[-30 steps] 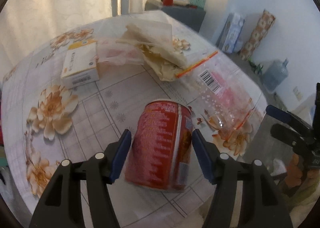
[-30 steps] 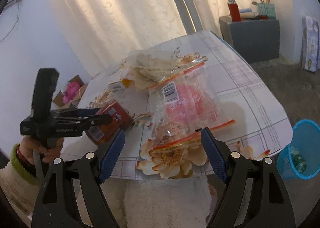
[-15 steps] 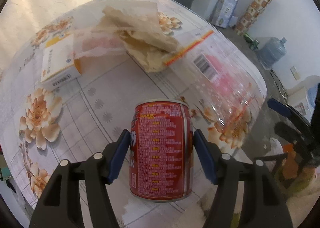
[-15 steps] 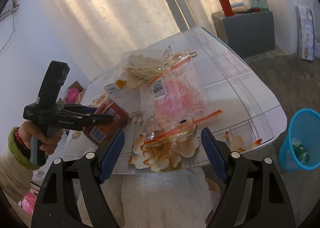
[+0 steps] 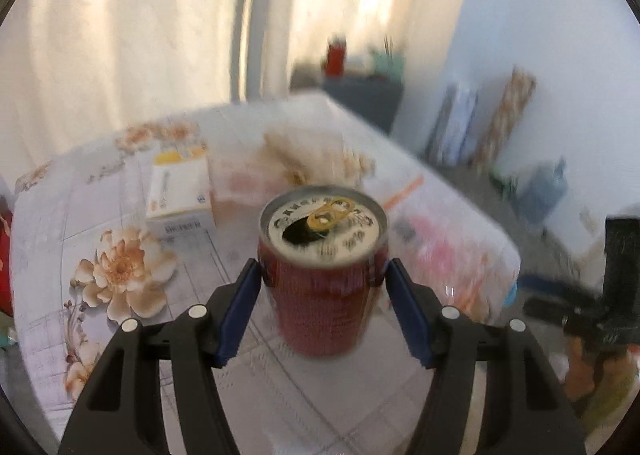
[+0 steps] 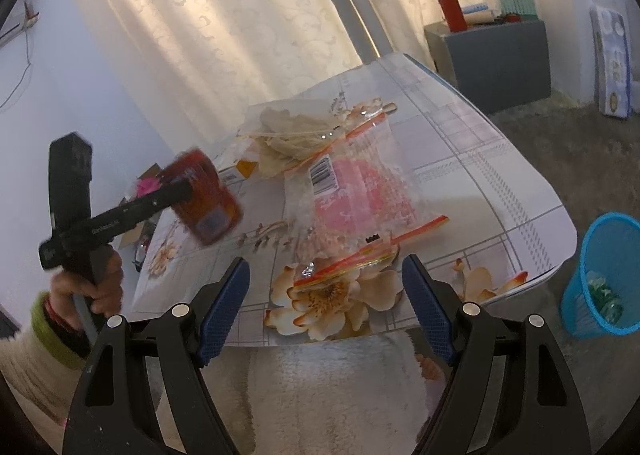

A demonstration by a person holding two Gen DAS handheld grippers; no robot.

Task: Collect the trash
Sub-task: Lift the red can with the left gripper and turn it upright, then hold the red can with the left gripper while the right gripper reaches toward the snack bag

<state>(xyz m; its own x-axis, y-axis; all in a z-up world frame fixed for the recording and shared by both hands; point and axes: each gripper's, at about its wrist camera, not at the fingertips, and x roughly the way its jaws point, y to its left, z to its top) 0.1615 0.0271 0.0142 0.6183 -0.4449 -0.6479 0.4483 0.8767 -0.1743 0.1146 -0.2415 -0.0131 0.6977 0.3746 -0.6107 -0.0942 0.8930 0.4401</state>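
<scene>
- The left hand-held gripper (image 5: pixel 323 287) clamps a red can (image 5: pixel 323 279) between its blue pads, the opened top facing the camera; in the right wrist view the can (image 6: pixel 206 201) hangs tilted above the left part of the surface (image 6: pixel 480 159).
- A white and yellow box (image 5: pixel 178 187) lies on the floral surface beyond the can.
- Near the middle, a clear zip bag (image 6: pixel 352 191) with pink contents lies beside a bag of crumpled paper (image 6: pixel 288 135).
- The right hand-held gripper (image 6: pixel 326 305) hovers wide and empty at the near edge.
- A blue bin (image 6: pixel 604 275) stands on the floor at far right.
</scene>
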